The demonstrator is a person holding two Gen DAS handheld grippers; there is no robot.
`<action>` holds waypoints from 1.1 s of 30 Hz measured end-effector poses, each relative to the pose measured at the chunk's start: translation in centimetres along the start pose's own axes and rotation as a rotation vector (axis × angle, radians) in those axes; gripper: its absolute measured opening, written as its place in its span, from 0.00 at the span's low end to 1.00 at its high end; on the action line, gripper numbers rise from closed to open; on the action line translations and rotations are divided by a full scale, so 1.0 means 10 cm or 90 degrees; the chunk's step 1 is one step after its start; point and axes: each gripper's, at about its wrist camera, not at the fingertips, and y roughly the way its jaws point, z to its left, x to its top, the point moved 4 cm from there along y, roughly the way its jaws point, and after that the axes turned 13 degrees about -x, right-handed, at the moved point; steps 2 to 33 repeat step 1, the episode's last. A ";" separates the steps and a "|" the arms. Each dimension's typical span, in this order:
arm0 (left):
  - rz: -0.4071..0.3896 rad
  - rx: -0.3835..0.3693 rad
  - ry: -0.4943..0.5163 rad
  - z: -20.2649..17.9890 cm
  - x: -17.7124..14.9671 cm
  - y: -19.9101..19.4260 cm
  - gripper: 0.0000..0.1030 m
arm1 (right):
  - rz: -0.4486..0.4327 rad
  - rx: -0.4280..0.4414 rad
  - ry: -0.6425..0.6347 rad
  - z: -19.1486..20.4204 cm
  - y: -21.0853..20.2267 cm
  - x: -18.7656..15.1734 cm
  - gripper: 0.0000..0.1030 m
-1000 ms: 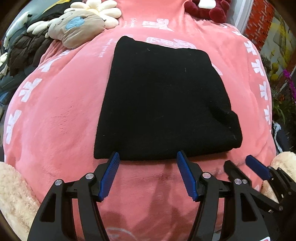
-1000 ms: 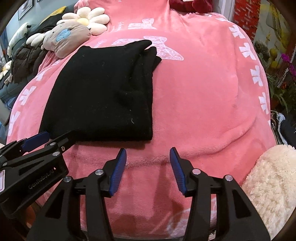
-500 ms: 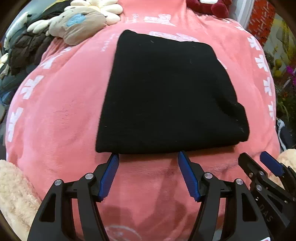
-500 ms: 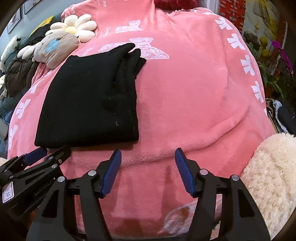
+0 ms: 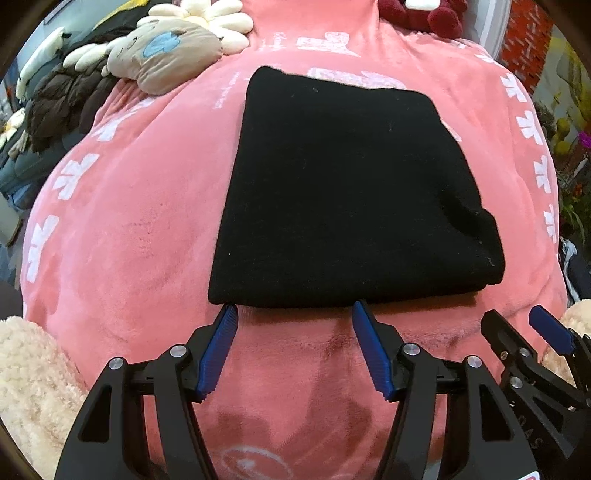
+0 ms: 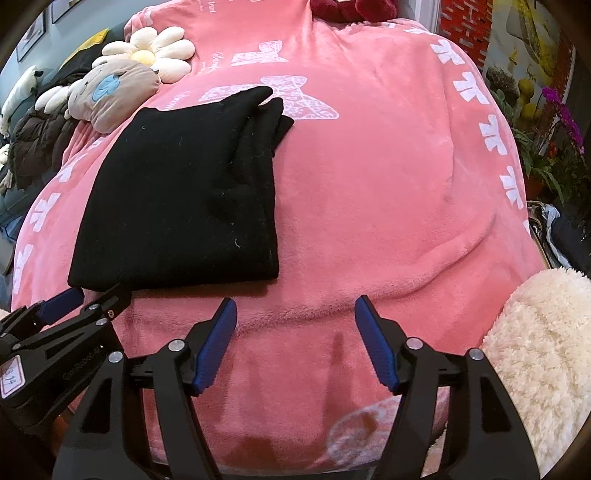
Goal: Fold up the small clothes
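A black knit garment (image 5: 343,192) lies folded in a thick rectangle on the pink blanket (image 5: 129,229). My left gripper (image 5: 293,314) is open and empty, its tips just at the garment's near edge. My right gripper (image 6: 295,306) is open and empty over bare blanket, to the right of the garment's (image 6: 184,199) near right corner. The right gripper also shows in the left wrist view (image 5: 517,325), and the left gripper shows in the right wrist view (image 6: 96,295).
A grey plush with a blue patch (image 5: 166,55) and a daisy cushion (image 6: 159,51) lie at the far left. A dark red plush (image 5: 424,14) sits at the back. Cream fleece (image 6: 543,350) lies near right, and dark clothes (image 5: 59,103) at far left. Plants (image 6: 554,129) stand right.
Both grippers have drawn back a little and risen, staying open. The right gripper has opened wider. The folded garment has not moved.
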 end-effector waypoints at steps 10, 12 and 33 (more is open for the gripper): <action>-0.002 0.004 0.005 -0.01 0.00 -0.01 0.60 | -0.001 0.000 -0.001 0.00 0.00 0.00 0.62; -0.002 0.004 0.005 -0.01 0.00 -0.01 0.60 | -0.001 0.000 -0.001 0.00 0.00 0.00 0.62; -0.002 0.004 0.005 -0.01 0.00 -0.01 0.60 | -0.001 0.000 -0.001 0.00 0.00 0.00 0.62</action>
